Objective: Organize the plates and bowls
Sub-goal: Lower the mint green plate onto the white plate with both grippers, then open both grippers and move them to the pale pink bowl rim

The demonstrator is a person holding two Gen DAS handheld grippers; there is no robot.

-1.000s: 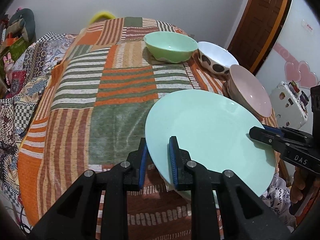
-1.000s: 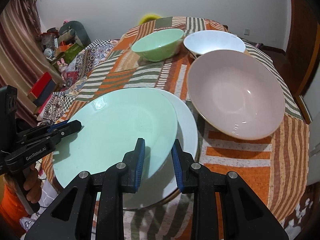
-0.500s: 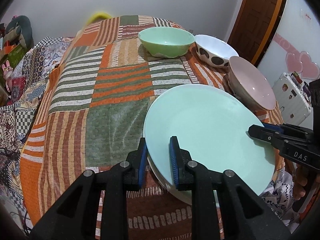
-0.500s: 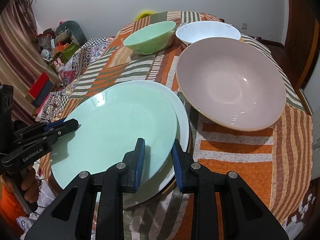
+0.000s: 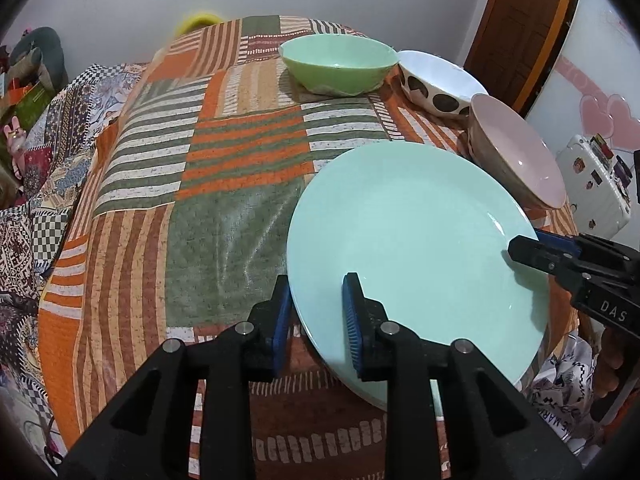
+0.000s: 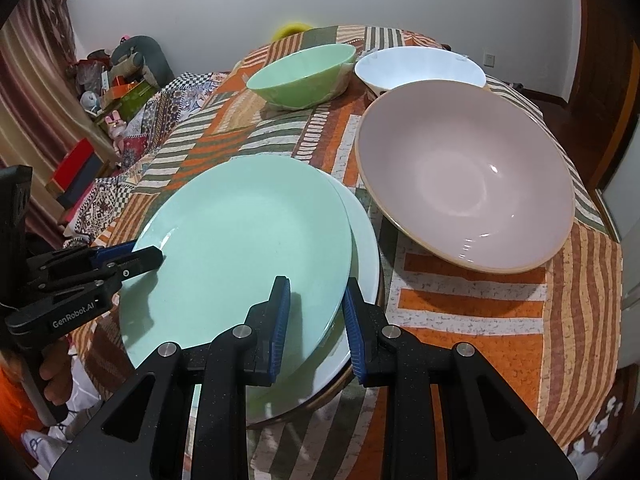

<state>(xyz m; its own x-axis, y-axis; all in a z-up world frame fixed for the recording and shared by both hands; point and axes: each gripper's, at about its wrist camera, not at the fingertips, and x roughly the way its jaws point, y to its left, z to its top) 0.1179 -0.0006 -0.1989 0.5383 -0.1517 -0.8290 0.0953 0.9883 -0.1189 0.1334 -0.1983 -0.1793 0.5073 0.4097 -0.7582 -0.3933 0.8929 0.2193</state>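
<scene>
A mint green plate [image 5: 408, 240] [image 6: 248, 240] rests slightly tilted over a white plate [image 6: 364, 248] near the table's front edge. My left gripper [image 5: 316, 320] straddles its near-left rim. Its jaws are opening, the rim still lies between them, and the pads no longer look pressed on it. My right gripper [image 6: 314, 312] is shut on the opposite rim, one pad on top and one under the edge. Each gripper shows in the other's view: the right gripper [image 5: 520, 250] at the plate's right edge, the left gripper [image 6: 154, 256] at its left.
A large pink bowl [image 6: 464, 176] stands just right of the plates. Behind it are a mint green bowl [image 5: 336, 64] and a white bowl with dark spots [image 5: 436, 88]. The striped patchwork tablecloth [image 5: 200, 200] stretches bare to the left. A hand holds each gripper below the table edge.
The mint plate has sunk a little onto the white plate. The left jaws have parted slightly around its rim. The right jaws look unchanged.
</scene>
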